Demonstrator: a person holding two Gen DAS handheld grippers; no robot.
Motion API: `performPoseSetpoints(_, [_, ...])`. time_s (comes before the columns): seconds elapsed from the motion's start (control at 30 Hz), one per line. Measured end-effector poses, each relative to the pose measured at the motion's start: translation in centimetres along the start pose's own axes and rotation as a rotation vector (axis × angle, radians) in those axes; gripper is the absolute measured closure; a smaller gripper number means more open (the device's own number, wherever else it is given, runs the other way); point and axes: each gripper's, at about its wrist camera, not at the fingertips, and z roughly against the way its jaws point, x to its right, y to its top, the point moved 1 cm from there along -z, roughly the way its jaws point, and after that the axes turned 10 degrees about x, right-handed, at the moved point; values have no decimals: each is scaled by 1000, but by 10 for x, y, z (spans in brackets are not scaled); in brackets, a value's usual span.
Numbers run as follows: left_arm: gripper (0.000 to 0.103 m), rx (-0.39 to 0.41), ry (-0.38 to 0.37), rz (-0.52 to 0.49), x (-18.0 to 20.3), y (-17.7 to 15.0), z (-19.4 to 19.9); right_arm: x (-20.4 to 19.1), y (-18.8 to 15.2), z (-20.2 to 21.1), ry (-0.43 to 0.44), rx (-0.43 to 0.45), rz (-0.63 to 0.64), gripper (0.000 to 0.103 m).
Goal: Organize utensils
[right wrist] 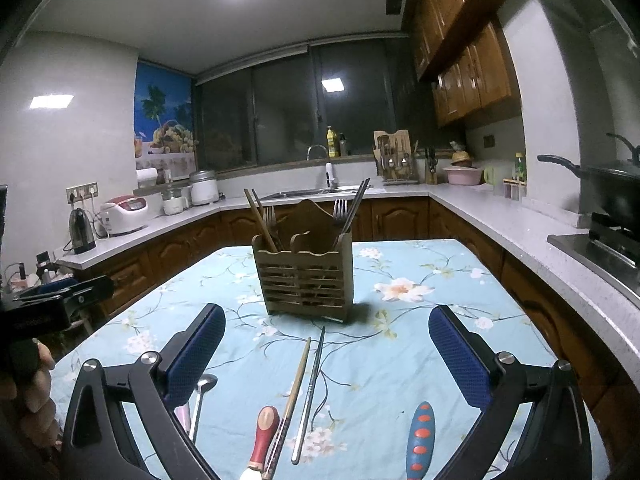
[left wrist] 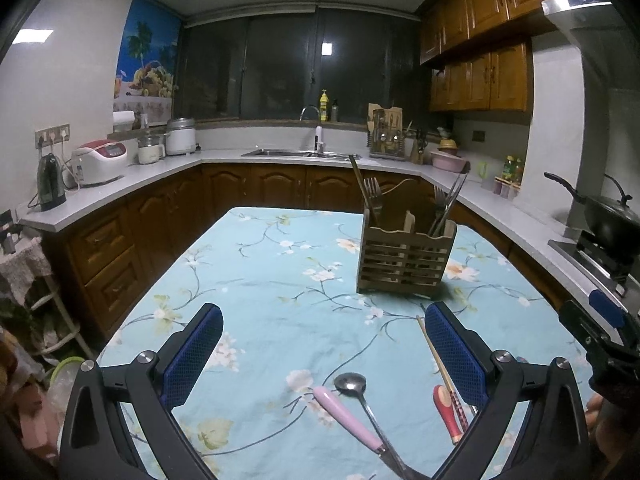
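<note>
Pick-up stage; left tongs [left wrist: 322, 316] and right tongs [right wrist: 326, 318] both spread, empty, short of wooden caddy [right wrist: 305, 276]; loose chopstick [right wrist: 294, 396], spoon [left wrist: 352, 386], knives lie nearer than caddy on surface [right wrist: 420, 360]; next move probably requires descending and pinching one.

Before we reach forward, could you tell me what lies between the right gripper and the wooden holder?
In the right wrist view, a wooden chopstick and metal chopstick lie there on the tablecloth.
</note>
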Motion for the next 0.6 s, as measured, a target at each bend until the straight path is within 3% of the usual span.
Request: performPoseSetpoints(0.6, [1, 6, -11, -11, 0, -1, 3, -3, 2, 4, 13, 11, 2, 0])
